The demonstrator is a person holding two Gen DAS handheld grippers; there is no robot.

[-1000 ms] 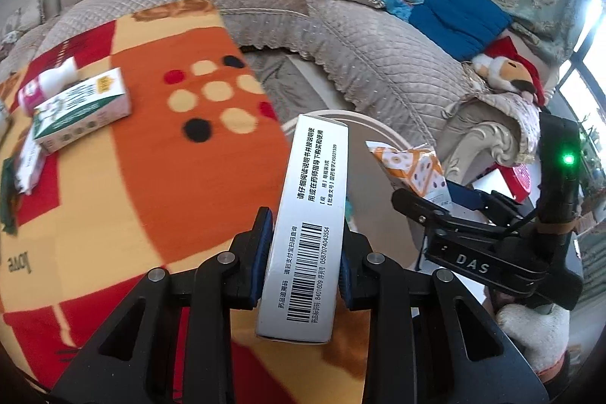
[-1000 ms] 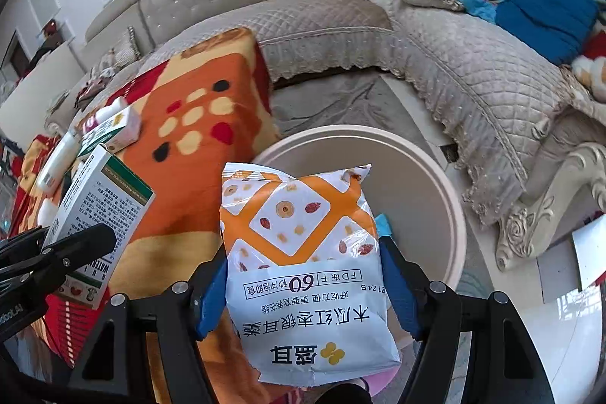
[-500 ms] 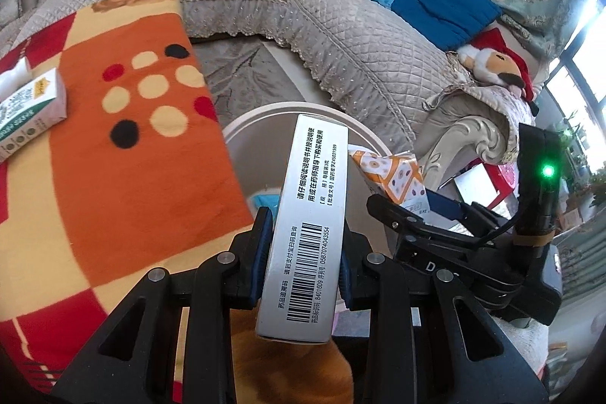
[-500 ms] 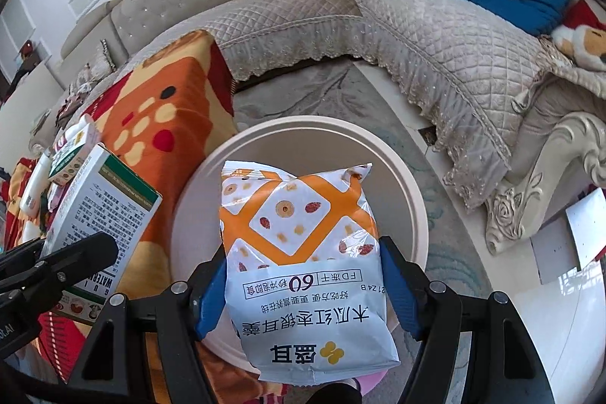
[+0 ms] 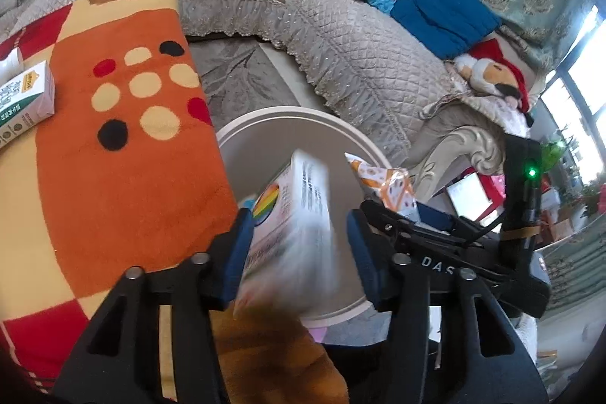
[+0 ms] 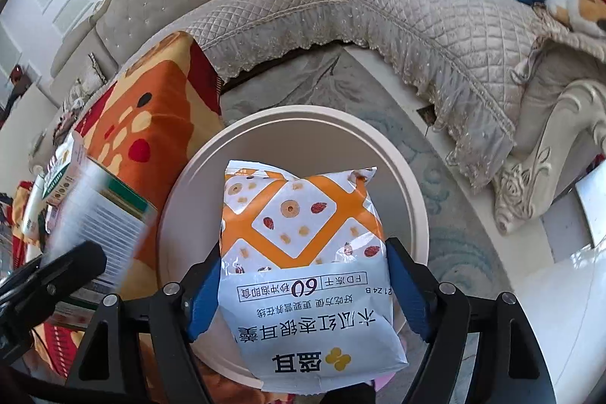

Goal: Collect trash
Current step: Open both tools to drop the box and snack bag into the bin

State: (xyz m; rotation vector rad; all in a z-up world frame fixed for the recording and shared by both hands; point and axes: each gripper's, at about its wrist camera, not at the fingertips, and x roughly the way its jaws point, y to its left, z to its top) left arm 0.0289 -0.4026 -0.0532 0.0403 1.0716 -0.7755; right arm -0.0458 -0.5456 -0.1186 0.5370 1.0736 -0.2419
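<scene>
The left hand-held gripper point(image 5: 299, 245) stands spread apart, the blurred box point(image 5: 293, 214) loose between its fingers above the bin point(image 5: 242, 135). The right hand-held gripper point(image 6: 303, 286) clamps the snack bag point(image 6: 303, 252) over the bin.

- The round cream plastic bin point(image 6: 413, 214) has a smooth, matt rim and wall.
- The orange-and-white plastic-film snack pouch point(image 6: 303, 252) is glossy and creased, catching light across its printed face.
- The white paperboard medicine box point(image 5: 299, 214) looks smooth with a slight sheen, though it is blurred.
- The orange, red and cream fleece blanket point(image 5: 125, 184) is soft, fuzzy and matt.
- The beige quilted fabric sofa cover point(image 5: 360, 63) has a satin sheen, stitched diamonds and lace trim.
- The left claw point(image 5: 299, 248) and right claw point(image 6: 303, 294) are matt black plastic with blue rubbery pads point(image 6: 204, 294) and shiny metal screws.
</scene>
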